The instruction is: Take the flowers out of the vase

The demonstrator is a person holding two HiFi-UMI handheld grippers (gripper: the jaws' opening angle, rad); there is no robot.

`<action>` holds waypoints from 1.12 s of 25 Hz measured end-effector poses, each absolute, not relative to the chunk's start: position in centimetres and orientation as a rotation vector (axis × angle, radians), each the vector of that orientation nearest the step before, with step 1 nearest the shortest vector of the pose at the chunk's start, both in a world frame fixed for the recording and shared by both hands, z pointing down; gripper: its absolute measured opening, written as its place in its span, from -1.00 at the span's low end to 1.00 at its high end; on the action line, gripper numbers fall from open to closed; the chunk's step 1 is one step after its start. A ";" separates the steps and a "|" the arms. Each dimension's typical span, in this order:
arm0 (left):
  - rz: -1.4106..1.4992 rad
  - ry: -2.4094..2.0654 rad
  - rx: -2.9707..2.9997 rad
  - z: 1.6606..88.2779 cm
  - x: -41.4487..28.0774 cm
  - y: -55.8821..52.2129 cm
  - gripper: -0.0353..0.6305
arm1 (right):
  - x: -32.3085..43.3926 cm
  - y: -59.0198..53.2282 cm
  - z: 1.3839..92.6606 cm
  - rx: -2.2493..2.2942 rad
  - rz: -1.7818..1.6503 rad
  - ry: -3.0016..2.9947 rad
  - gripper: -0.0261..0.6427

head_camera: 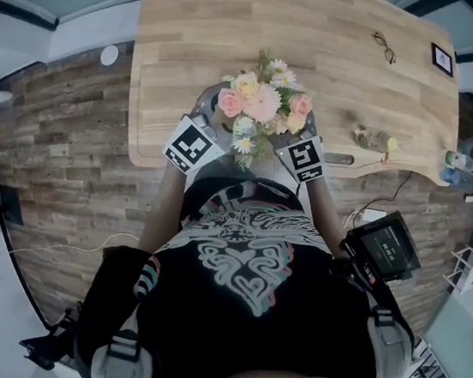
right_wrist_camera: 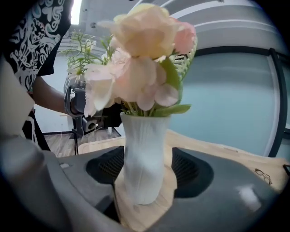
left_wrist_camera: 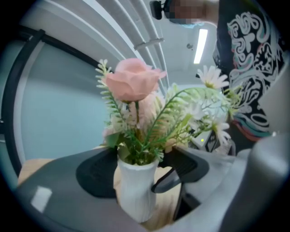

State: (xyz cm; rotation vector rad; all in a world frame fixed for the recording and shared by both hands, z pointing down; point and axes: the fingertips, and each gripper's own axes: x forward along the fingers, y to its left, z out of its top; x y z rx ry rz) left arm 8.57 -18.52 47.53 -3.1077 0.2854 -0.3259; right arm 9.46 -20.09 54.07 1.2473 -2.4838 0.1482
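Note:
A bouquet (head_camera: 264,102) of pink, peach and white flowers with green sprigs stands in a ribbed white vase (right_wrist_camera: 144,158) on the wooden table (head_camera: 199,33), near its front edge. In the head view the blooms hide the vase. My left gripper (head_camera: 210,120) is at the bouquet's left and my right gripper (head_camera: 302,132) at its right, facing each other. In the left gripper view the vase (left_wrist_camera: 136,192) stands between the wide-open jaws of the left gripper (left_wrist_camera: 142,174). The right gripper (right_wrist_camera: 149,170) is also open, its dark pads (right_wrist_camera: 192,172) flanking the vase with a small gap.
A pair of glasses (head_camera: 384,46) lies at the table's far right, with a small black frame (head_camera: 442,59) beyond it. A small bottle-like thing (head_camera: 374,138) lies near the front right edge. The wood-plank floor (head_camera: 59,155) is to the left.

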 end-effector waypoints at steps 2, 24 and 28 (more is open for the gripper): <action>-0.319 0.284 -3.099 47.4 8.7 -18.5 0.14 | 8.5 -20.2 54.2 1.208 0.130 -2.498 0.06; -0.257 0.381 -3.058 46.0 6.8 -18.8 -0.74 | 6.2 -19.9 53.7 1.165 0.103 -2.524 -0.03; -0.206 0.421 -3.105 45.1 6.6 -18.8 -0.75 | 6.0 -19.6 53.6 1.147 0.099 -2.531 -0.03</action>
